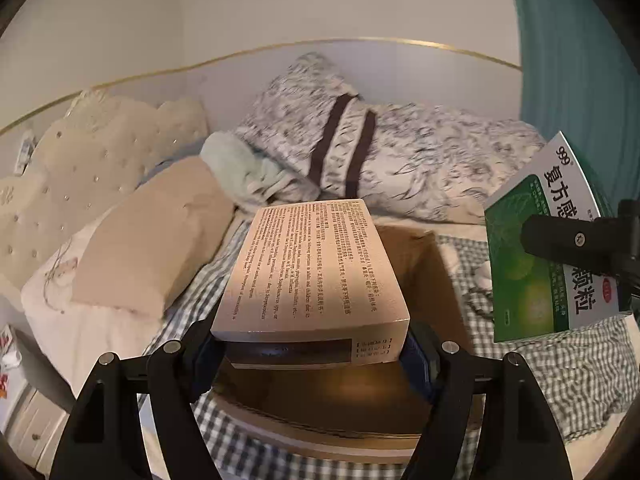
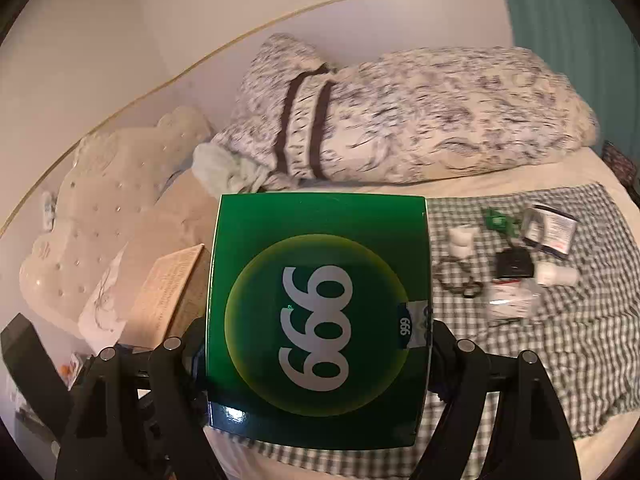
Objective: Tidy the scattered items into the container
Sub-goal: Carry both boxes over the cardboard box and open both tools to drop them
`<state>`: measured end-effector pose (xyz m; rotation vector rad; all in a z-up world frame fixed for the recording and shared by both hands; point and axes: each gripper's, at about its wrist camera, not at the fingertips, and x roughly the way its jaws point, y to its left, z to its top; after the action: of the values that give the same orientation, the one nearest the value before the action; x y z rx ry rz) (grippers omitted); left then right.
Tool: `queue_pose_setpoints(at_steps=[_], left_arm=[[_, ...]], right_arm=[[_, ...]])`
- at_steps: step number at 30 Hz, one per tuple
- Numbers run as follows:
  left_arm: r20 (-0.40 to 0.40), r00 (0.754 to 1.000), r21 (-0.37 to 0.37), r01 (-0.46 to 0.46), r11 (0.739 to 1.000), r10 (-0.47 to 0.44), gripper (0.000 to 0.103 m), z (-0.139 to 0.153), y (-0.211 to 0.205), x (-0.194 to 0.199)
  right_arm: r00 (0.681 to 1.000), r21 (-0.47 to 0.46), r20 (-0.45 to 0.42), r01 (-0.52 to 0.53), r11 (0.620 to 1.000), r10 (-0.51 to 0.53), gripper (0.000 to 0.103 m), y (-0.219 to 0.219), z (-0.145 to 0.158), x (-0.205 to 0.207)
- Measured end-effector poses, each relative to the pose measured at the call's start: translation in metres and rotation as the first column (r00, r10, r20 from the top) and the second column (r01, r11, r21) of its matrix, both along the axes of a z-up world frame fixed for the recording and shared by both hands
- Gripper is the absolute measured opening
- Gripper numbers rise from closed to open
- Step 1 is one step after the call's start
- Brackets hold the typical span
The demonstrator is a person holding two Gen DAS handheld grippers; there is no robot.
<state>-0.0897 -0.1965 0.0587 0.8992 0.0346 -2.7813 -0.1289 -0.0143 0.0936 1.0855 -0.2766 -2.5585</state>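
My left gripper is shut on a beige medicine box printed with small text, held above an open cardboard box on the checked cloth. My right gripper is shut on a green "999" medicine box; it also shows at the right of the left wrist view. The beige box shows at the left of the right wrist view. Several small items lie scattered on the cloth: white bottles, a black object, a sachet, a black cord.
The checked cloth covers a bed. A patterned duvet and beige pillows lie behind. A tufted headboard is at left, a teal curtain at right.
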Motion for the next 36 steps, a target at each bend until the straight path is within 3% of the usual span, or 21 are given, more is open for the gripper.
queue_pose_setpoints(at_steps=[9, 17, 18, 19, 21, 23, 28, 36], left_arm=[[0.031, 0.999, 0.011, -0.018, 1.0, 0.018, 0.076, -0.035, -0.018, -0.012], [0.029, 1.0, 0.016, -0.008, 1.0, 0.007, 0.077, -0.049, -0.025, -0.018], [0.024, 1.0, 0.017, 0.002, 1.0, -0.003, 0.079, -0.05, -0.025, -0.017], [0.018, 1.0, 0.011, 0.008, 1.0, -0.008, 0.088, -0.051, -0.024, -0.017], [-0.005, 1.0, -0.018, -0.007, 1.0, 0.007, 0.103, -0.051, -0.02, -0.013], [-0.028, 1.0, -0.036, -0.007, 0.999, 0.006, 0.103, -0.049, -0.018, -0.009], [-0.029, 1.0, -0.035, -0.005, 0.999, 0.004, 0.103, -0.045, -0.015, -0.006], [-0.038, 0.999, -0.002, 0.014, 1.0, -0.014, 0.103, -0.027, 0.0, 0.002]], right_arm=[[0.996, 0.01, 0.078, -0.05, 0.999, 0.05, 0.08, -0.043, -0.032, -0.025], [0.995, 0.01, 0.085, -0.053, 0.999, 0.052, 0.08, -0.052, -0.047, -0.035], [0.996, 0.003, 0.077, -0.052, 0.999, 0.052, 0.081, -0.052, -0.049, -0.034], [0.997, -0.003, 0.067, -0.048, 0.999, 0.048, 0.082, -0.053, -0.049, -0.034], [0.998, -0.008, 0.05, -0.025, 1.0, 0.026, 0.095, -0.053, -0.051, -0.032], [0.999, -0.009, 0.039, 0.007, 1.0, -0.006, 0.102, -0.051, -0.05, -0.031], [1.0, -0.047, 0.015, 0.026, 0.999, -0.025, 0.102, -0.039, -0.039, -0.027], [0.998, -0.027, -0.042, 0.052, 0.998, -0.053, 0.102, -0.012, -0.017, -0.011]])
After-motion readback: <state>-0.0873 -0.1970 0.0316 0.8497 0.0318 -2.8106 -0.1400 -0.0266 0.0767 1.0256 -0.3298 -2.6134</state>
